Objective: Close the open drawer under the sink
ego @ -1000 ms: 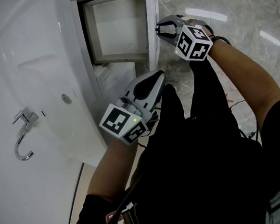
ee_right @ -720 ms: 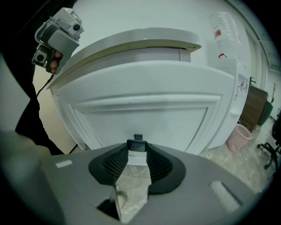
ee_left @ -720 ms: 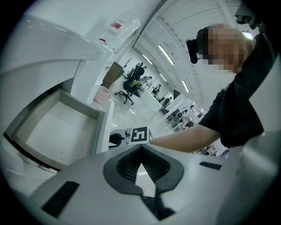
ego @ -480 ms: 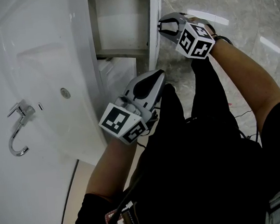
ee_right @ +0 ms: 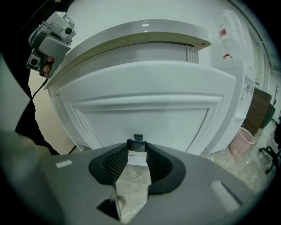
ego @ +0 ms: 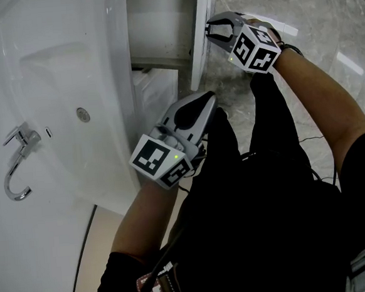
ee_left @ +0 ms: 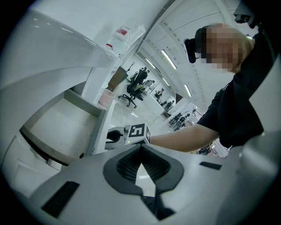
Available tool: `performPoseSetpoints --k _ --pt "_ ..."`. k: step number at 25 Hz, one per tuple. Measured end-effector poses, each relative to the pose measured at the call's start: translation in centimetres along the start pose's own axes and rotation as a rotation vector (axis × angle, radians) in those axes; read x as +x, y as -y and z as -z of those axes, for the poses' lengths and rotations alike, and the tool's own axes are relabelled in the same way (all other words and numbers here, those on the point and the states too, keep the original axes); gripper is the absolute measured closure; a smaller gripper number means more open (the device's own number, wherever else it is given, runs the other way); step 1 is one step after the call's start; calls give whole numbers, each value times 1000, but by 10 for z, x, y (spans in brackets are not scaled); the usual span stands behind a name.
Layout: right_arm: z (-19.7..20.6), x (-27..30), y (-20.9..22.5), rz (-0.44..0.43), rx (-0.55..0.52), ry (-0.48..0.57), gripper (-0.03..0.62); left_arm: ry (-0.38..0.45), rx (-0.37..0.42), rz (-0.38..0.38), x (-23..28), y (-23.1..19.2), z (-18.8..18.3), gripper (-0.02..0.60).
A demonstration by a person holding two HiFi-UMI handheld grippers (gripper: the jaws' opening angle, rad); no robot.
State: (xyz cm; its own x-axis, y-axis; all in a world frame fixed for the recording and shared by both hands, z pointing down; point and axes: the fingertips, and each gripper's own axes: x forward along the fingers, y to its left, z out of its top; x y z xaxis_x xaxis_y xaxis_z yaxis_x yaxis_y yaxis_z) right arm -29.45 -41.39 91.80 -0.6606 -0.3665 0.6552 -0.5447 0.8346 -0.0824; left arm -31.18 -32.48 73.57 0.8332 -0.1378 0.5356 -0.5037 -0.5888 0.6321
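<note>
The white drawer [ego: 160,24] under the sink [ego: 57,76] stands partly open, its inside bare. My right gripper [ego: 211,35] is at the drawer's front panel [ee_right: 145,110], shut on the small dark handle [ee_right: 137,145] that sits between its tips. In the left gripper view the drawer's tray [ee_left: 61,127] shows from the side with the right gripper [ee_left: 115,135] at its front. My left gripper [ego: 208,100] hangs shut and holding nothing, near my body and below the drawer, its tips [ee_left: 140,148] touching.
A chrome tap [ego: 14,163] sits at the sink's left. Below the open drawer is a second white cabinet front [ego: 156,91]. A pink bin [ee_right: 242,140] stands on the marble floor [ego: 310,12] to the right. A plastic bottle [ee_left: 125,37] stands on the counter.
The drawer has slid further in under the sink, so less of its inside shows. My right gripper has travelled with its front panel. The left gripper has stayed where it was.
</note>
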Motion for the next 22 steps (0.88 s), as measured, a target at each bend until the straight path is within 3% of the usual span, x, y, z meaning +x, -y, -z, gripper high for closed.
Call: performPoseSetpoints --k 22 --pt "-49 59 4 -21 -13 1 468 70 -79 -31 -49 -37 6 581"
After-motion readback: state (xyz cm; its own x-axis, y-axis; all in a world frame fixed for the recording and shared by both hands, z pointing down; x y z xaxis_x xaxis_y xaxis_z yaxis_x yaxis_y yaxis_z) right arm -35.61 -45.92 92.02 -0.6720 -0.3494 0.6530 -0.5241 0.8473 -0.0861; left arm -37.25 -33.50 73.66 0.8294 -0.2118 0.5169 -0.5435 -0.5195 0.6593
